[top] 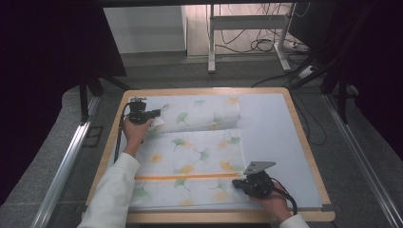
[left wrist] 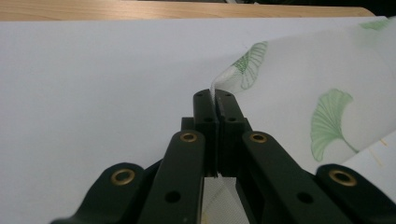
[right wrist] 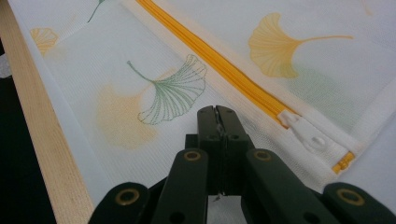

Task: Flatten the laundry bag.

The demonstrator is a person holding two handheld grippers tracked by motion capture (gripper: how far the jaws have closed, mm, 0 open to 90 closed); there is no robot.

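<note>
A white mesh bag (top: 190, 156) printed with ginkgo leaves lies on the white mat (top: 271, 128). An orange zipper (top: 185, 176) runs across its near part. The bag's far part (top: 199, 114) is lifted and curled over into a loose roll. My left gripper (top: 159, 114) is at that roll's left end, and it (left wrist: 214, 95) is shut on a corner of the bag (left wrist: 243, 65). My right gripper (top: 236, 183) rests low on the near right of the bag. There it (right wrist: 215, 111) is shut with its tips on the mesh (right wrist: 154, 93), just short of the zipper (right wrist: 219, 60) and its white pull (right wrist: 308, 133).
The mat covers a wooden table top (top: 304, 137), whose light edge (right wrist: 42, 121) runs close beside the bag's near side. Bare mat lies to the right of the bag. Beyond the table are a grey floor, a metal frame (top: 211, 42) and cables (top: 256, 45).
</note>
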